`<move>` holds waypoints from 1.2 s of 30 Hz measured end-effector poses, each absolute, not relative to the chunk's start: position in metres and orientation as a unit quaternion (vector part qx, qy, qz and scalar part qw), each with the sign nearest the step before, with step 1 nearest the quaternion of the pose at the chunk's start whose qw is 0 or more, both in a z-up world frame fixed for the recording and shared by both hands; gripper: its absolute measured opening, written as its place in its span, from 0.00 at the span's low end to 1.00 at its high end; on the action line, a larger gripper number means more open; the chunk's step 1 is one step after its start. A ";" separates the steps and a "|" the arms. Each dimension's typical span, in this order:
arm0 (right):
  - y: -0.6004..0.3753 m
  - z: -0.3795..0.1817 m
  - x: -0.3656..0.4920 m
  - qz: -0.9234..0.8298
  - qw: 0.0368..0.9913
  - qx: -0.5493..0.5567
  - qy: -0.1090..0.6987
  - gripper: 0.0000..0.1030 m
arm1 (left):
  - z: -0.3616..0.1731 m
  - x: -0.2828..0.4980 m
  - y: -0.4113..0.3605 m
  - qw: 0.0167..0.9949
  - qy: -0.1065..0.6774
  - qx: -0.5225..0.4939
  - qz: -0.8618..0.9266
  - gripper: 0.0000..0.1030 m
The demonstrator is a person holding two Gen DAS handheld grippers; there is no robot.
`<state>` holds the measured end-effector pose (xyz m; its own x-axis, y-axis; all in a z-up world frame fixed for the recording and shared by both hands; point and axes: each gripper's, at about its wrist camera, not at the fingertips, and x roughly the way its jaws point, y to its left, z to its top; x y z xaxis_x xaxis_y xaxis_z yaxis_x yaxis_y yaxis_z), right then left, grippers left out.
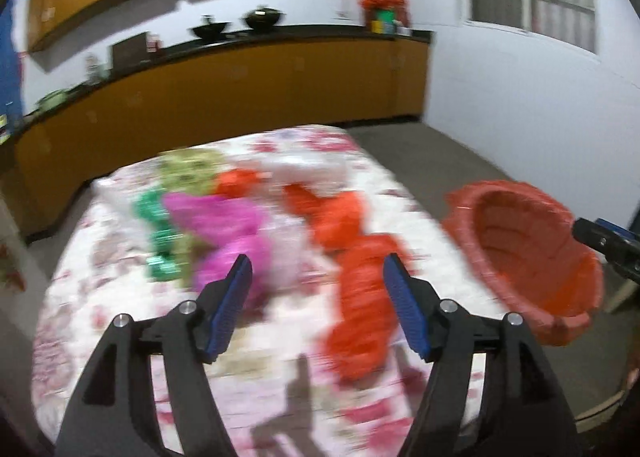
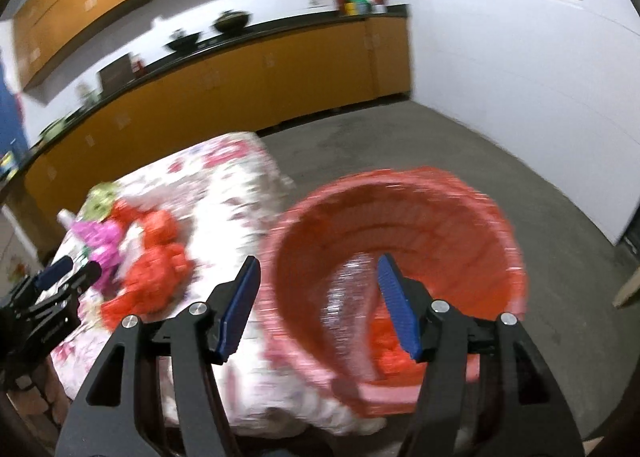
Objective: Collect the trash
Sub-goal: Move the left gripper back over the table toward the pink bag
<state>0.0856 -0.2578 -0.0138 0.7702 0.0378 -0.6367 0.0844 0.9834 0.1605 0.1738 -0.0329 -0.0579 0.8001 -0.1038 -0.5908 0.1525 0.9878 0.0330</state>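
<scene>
Both the left claw and the right claw gape wide and hold nothing. Crumpled orange, pink and green wrappers lie scattered on the floral-clothed table. The red basket stands just beside the table's edge, with orange scraps and something clear and glittery inside.

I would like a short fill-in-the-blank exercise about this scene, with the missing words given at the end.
1. The basket beside the table is ____ in colour.
2. The left gripper is ____, with nothing between its fingers.
3. The crumpled pink wrapper lies on the ____ tablecloth.
4. Both black woks stand on the kitchen ____.

Missing words: red; open; floral; counter
</scene>
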 end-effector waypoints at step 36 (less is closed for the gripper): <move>-0.115 -0.089 0.167 0.064 0.895 0.051 0.439 0.53 | -0.087 0.191 0.065 0.940 0.338 -0.033 0.006 0.71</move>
<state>0.1670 -0.1150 -0.0894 0.6065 0.1589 -0.7791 -0.0689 0.9867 0.1475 0.1908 0.0646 -0.0867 0.7708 -0.0116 -0.6369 -0.0337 0.9977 -0.0590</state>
